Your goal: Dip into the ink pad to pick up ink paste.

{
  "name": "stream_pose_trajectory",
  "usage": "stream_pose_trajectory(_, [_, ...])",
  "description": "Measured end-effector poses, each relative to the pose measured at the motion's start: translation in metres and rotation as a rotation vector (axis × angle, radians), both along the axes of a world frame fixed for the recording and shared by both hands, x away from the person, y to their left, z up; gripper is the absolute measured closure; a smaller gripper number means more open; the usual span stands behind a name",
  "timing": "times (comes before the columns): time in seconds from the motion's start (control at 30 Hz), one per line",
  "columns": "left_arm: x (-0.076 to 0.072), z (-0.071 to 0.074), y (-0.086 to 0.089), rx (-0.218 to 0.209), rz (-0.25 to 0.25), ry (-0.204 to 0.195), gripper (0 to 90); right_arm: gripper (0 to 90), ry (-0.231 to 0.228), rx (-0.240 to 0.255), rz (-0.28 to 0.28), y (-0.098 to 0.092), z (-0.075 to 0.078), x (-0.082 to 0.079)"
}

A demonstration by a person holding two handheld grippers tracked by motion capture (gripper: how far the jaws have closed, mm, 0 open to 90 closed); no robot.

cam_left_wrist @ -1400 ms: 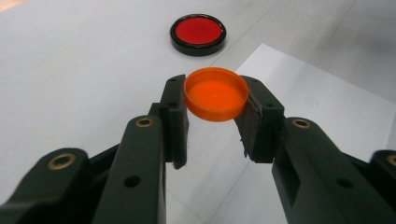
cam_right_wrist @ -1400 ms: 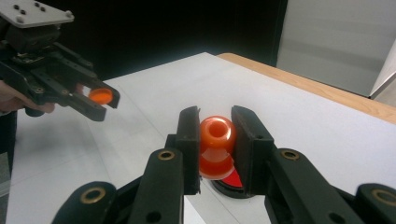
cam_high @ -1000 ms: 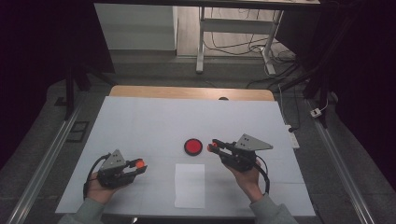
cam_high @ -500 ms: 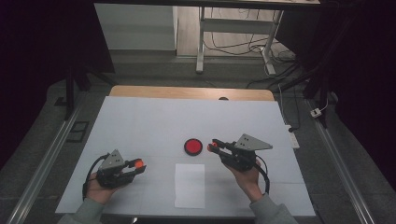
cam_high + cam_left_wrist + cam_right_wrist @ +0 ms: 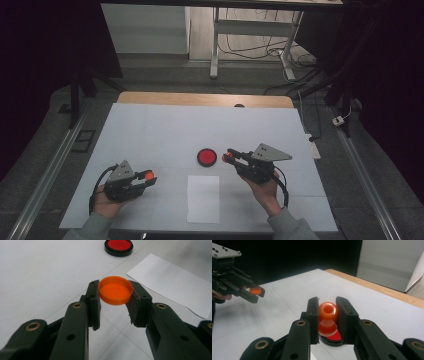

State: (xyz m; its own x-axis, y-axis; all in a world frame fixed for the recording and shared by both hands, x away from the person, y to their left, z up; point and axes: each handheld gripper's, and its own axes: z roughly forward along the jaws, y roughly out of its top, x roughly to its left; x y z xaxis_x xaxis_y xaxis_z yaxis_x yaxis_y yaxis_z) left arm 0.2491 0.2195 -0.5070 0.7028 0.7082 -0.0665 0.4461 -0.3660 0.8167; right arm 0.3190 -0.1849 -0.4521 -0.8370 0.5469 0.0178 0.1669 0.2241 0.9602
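Note:
My left gripper point(image 5: 115, 298) is shut on a shallow orange cap point(image 5: 115, 290), held level a little above the white table with its hollow side up. In the high view that gripper point(image 5: 148, 176) sits at the front left. My right gripper point(image 5: 327, 315) is shut on a small orange spool-shaped piece point(image 5: 328, 318), just above a black-rimmed red disc point(image 5: 332, 338). From above, the right gripper point(image 5: 226, 157) points left, close beside the red disc point(image 5: 206, 157). A white paper sheet point(image 5: 203, 198) lies between the two hands.
The white table point(image 5: 150, 135) has a wooden strip point(image 5: 200, 99) along its far edge. Beyond it stand a desk frame and loose cables point(image 5: 280, 75) on the floor. A power strip point(image 5: 314, 148) lies off the table's right side.

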Motion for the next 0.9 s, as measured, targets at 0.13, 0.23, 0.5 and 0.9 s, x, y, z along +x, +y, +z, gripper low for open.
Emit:
stream_pose_trajectory(0.13, [0.0,0.0,-0.001,0.001,-0.002,-0.001,64.6,72.2,0.001,0.001,0.002,0.002,0.0,0.001])
stream_pose_trajectory(0.23, [0.001,0.0,0.0,0.001,-0.004,0.001,64.6,72.2,0.006,-0.005,0.002,0.003,-0.001,0.003])
stream_pose_trajectory(0.5, [0.002,-0.001,-0.002,0.004,-0.002,0.004,64.6,72.2,0.026,-0.013,-0.002,0.007,-0.006,0.01])
stream_pose_trajectory(0.9, [0.002,-0.002,-0.003,0.012,-0.004,0.003,64.6,72.1,0.043,-0.031,-0.004,0.018,-0.014,0.021])
